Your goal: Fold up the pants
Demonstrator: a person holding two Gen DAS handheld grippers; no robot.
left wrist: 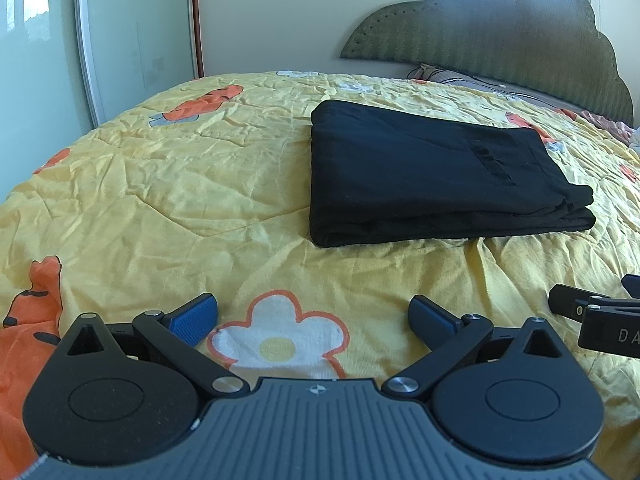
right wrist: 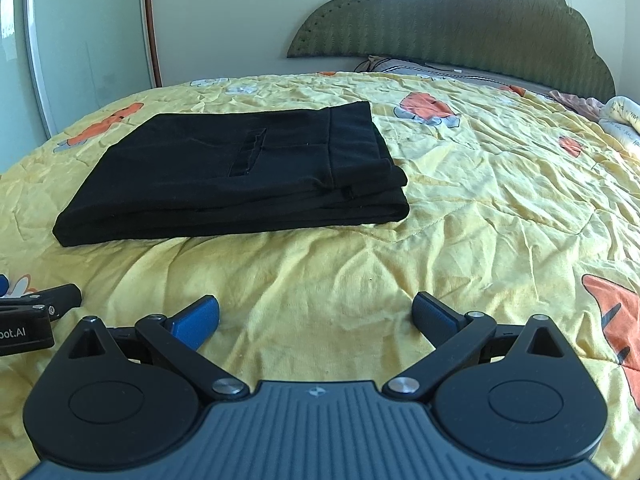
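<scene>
Judging by the neat stack, nothing left but to retreat cleanly. Best done by drawing both tools straight back and low along the bedspread (left wrist: 160, 184), keeping well apart from the pants (left wrist: 432, 172) so no fingertip catches a layer and undoes the fold. Worth a last glance at the near right corner, where the edges sit slightly stepped; could be squared with a light nudge, though probably fine as is.

Left gripper (left wrist: 314, 316) spread wide, blue pads (left wrist: 196, 314) far apart, holding nothing, hovering over a white flower print at lower centre of its view. Right gripper (right wrist: 316, 316) likewise released and empty, over plain yellow cloth at lower centre of its view. Each tool's black side just visible at the lower edge of the other's frame, so seemingly side by side.

Black pants lying in the centre-right of the left wrist view and centre-left of the right wrist view, resting flat on the yellow bedspread, well apart from both tools. Folded into a compact rectangle of several layers, rounded fold along the near edge, waistband and a slit pocket facing up. Soft, matte fabric, barely creased. Green headboard (right wrist: 460, 20) across the upper right behind.
</scene>
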